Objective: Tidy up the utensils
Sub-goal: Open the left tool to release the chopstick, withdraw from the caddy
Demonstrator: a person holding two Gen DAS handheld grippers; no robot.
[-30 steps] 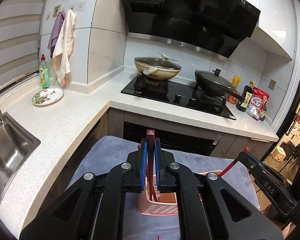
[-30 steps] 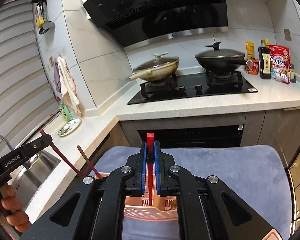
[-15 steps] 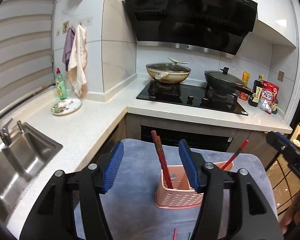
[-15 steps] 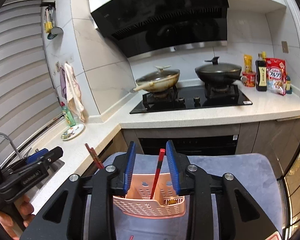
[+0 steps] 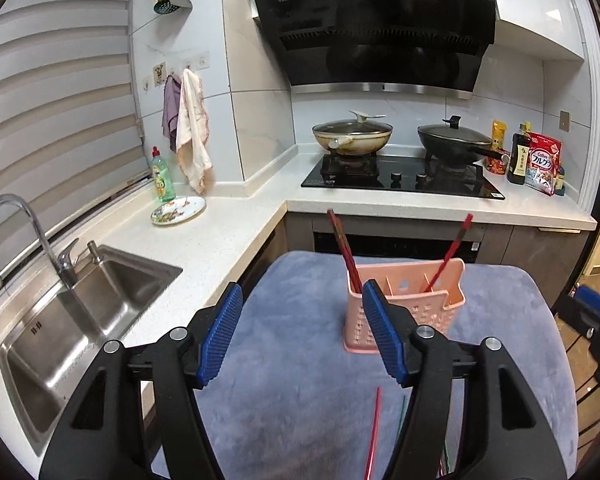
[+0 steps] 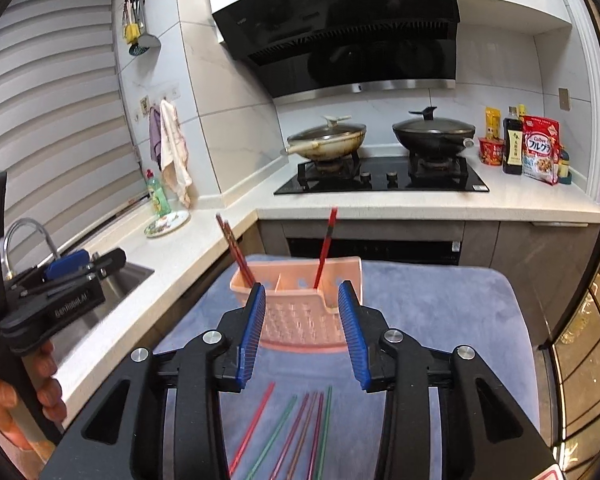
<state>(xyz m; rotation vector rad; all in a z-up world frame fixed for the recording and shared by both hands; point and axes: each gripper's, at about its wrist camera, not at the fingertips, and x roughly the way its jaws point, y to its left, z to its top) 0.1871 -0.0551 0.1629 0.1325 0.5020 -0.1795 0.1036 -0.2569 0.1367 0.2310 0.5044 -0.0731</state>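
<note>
In my left wrist view, the left gripper fills the lower centre of the frame, pitched downward over the blue-grey mat. Its jaws have just been opening and stand released, with only mat between them. In my right wrist view, the right gripper takes the same low-centre pose. Its jaws have just been opening too and stand released, gripping nothing. At the far left of that frame a hand grips the handle of the left gripper.

The pink utensil holder stands upright on the mat at centre-right of the left view, just beyond my right-hand pad. Two dark red chopsticks lean in its left compartment. One bright red chopstick leans in a compartment further right. Loose chopsticks, red and green, lie flat on the mat below the right gripper.

The mat's far edge meets the counter front. The sink borders the left. Open mat lies left of the holder.
</note>
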